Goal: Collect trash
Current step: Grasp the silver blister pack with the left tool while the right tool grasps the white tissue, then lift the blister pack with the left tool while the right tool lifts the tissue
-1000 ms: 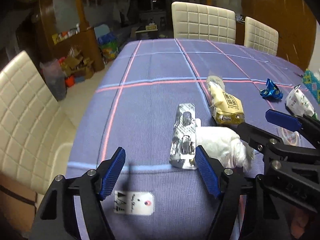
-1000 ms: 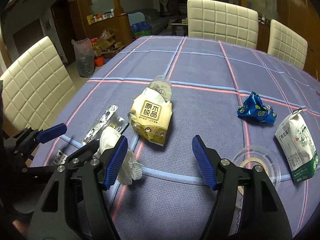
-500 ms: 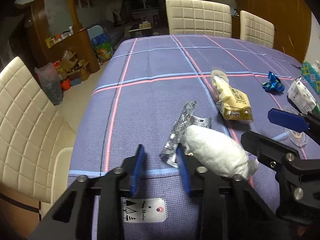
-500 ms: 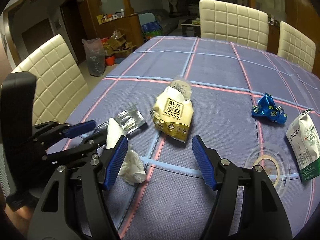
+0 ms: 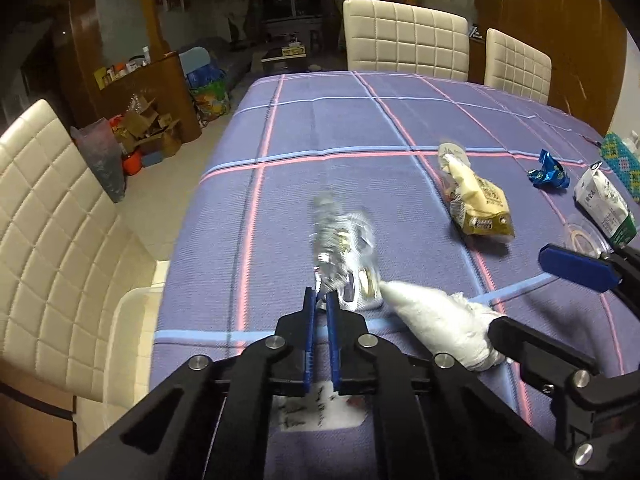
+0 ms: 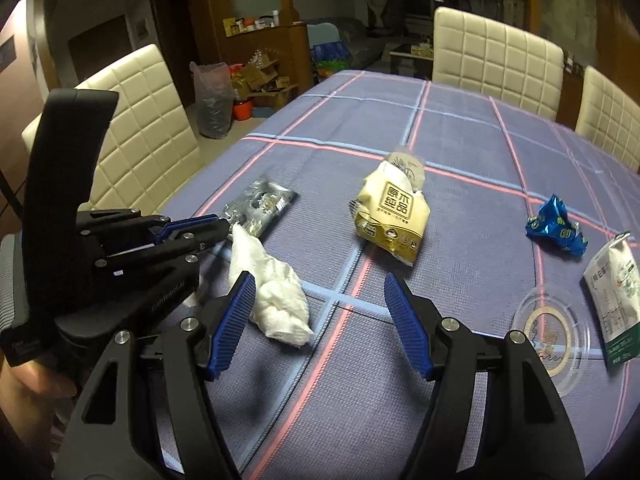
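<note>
My left gripper [image 5: 320, 305] is shut on the near end of a silver foil wrapper [image 5: 341, 240], which looks blurred and tipped up from the purple checked tablecloth [image 5: 320, 136]. The right wrist view shows the same left gripper [image 6: 225, 227] pinching the foil wrapper [image 6: 260, 203]. A crumpled white tissue [image 5: 436, 320] lies just right of it. My right gripper [image 6: 320, 285] stands open, and the tissue [image 6: 276, 296] lies against its left finger. Farther out lie a yellow snack bag [image 6: 394, 212], a blue wrapper [image 6: 556, 229], a white-green pouch [image 6: 614, 284] and a clear plastic lid [image 6: 552, 330].
Cream padded chairs stand at the left [image 5: 52, 232] and at the far end [image 5: 404, 40]. A grey plastic bag [image 6: 210, 100] and boxes sit on the floor beyond the table's left edge. A white printed card [image 5: 316, 414] lies under my left gripper.
My left jaws went from wide open to shut on the silver wrapper's near end, and the wrapper has tipped up. My right gripper stayed open and shifted slightly.
</note>
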`<state>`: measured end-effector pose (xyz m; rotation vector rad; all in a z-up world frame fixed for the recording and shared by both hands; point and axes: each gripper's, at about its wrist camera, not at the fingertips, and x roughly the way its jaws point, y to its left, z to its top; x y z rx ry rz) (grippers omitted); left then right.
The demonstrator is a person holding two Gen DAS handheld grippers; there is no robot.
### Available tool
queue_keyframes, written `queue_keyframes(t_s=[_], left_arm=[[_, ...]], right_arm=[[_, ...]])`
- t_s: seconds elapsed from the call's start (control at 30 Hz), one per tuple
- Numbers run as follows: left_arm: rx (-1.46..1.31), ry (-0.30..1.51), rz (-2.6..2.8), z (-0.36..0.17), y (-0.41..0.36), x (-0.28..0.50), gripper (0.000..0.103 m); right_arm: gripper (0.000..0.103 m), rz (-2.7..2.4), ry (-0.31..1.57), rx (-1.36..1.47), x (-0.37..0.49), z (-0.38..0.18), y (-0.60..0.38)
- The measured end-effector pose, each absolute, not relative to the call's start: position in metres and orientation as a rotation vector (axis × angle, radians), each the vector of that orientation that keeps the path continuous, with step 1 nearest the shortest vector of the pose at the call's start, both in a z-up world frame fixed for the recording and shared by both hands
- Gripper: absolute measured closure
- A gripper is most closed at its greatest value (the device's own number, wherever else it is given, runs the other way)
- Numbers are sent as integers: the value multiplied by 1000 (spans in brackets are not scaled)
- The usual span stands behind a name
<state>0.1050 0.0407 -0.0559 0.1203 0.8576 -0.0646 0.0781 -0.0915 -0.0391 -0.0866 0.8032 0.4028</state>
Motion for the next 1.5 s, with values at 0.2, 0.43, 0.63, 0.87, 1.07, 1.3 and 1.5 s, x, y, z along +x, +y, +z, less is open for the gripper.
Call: queue_keyframes(t_s=[0.2, 0.43, 0.63, 0.87, 1.07, 1.3, 1.5], left_arm=[[105, 837, -43, -52, 52, 93, 97], [-4, 900, -162, -54, 64, 97, 96], [13, 886, -134, -55, 54, 107, 39], [15, 870, -137, -53, 45, 125, 34], [43, 914, -102, -62, 39, 147, 34], [64, 910, -78, -63, 42, 145, 62], [60, 902, -89, -58, 49, 137, 71]], right_arm=[[35, 419, 788, -159, 68, -41, -74], [31, 419, 790, -170, 67, -40, -72], [30, 380, 789, -157, 64, -44, -88], [30, 394, 814, -143, 72, -48, -97], [29, 445, 818, -227, 72, -56, -76], [64, 467, 888, -216, 88, -65, -63], [73, 399, 858, -224, 85, -60, -68]])
